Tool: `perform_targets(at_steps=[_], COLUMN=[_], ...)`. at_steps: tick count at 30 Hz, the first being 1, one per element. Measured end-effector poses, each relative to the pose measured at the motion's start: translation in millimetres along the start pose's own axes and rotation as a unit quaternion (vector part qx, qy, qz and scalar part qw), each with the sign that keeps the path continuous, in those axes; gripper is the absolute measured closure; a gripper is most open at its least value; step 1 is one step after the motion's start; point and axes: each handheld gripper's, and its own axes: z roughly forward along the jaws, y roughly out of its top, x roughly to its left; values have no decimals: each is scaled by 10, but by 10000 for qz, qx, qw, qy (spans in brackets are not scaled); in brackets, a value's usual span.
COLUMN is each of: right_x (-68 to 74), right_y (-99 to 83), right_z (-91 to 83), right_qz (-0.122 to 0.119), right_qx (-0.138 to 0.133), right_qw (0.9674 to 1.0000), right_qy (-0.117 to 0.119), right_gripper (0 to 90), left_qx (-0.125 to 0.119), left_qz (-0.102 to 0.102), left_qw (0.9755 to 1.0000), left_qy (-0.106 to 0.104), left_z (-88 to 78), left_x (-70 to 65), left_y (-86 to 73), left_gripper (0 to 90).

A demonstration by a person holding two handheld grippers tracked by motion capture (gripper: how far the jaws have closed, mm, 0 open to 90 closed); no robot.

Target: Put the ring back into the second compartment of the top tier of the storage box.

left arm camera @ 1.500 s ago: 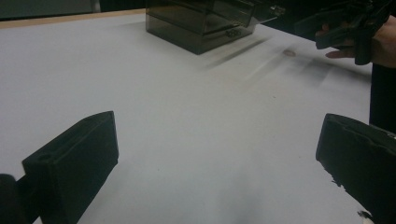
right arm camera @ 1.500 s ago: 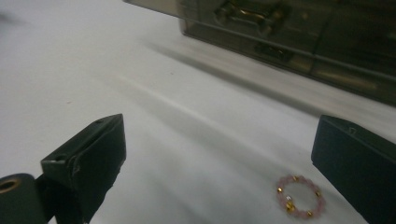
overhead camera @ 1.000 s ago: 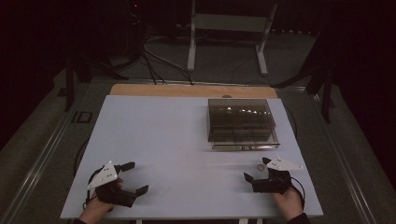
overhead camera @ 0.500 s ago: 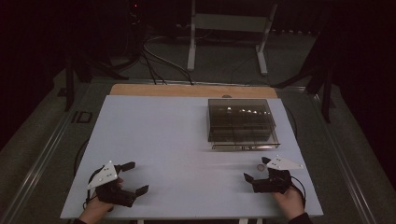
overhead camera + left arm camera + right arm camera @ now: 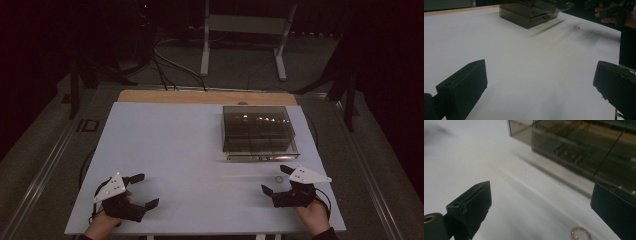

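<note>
I am holding the left tool [image 5: 141, 190] low over the near left corner of the white rectangular surface [image 5: 185, 145], its two black jaws standing wide apart and gripping nothing. I am holding the right tool [image 5: 275, 179] near the right front edge of the surface, its jaws likewise spread wide and empty. A small ring of pinkish beads with gold-coloured spots [image 5: 278, 178] is lying flat on the surface just beside the right tool's far jaw; in the right gripper view the ring [image 5: 580, 233] is lying between the two jaws, closer to the right-hand one, and not touching either. A smoked, see-through plastic box with inner compartments [image 5: 259, 132] is standing on the far right part of the surface, near the ring and beyond it. In the left gripper view the box [image 5: 531, 11] is showing at the top, the ring [image 5: 576, 27] to its right, and the right hand [image 5: 614, 13] with its tool further right. Small bright items are showing inside the box, too blurred for me to identify.
</note>
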Motion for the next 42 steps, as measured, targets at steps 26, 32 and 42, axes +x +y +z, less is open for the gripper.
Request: perform_targets(at_steps=[26,32,42], right_x=[-183,-247,-325], right_y=[85,47,-22], right_z=[-93,-92,-27], right_qz=[476,541,722], right_qx=[-166,-116,383], right_qw=[9962,9950,9929], right_qy=[-710,-826,-869], right_gripper=[34,34,34], left_qx=[-13,-1,-17], left_qz=[248,197,163], left_qw=[9996,9997,9998], left_qy=[141,117,81], left_z=[15,16,6], left_x=[-19,-16,-10], left_y=[-14,-12,-9], left_gripper=[0,0,0])
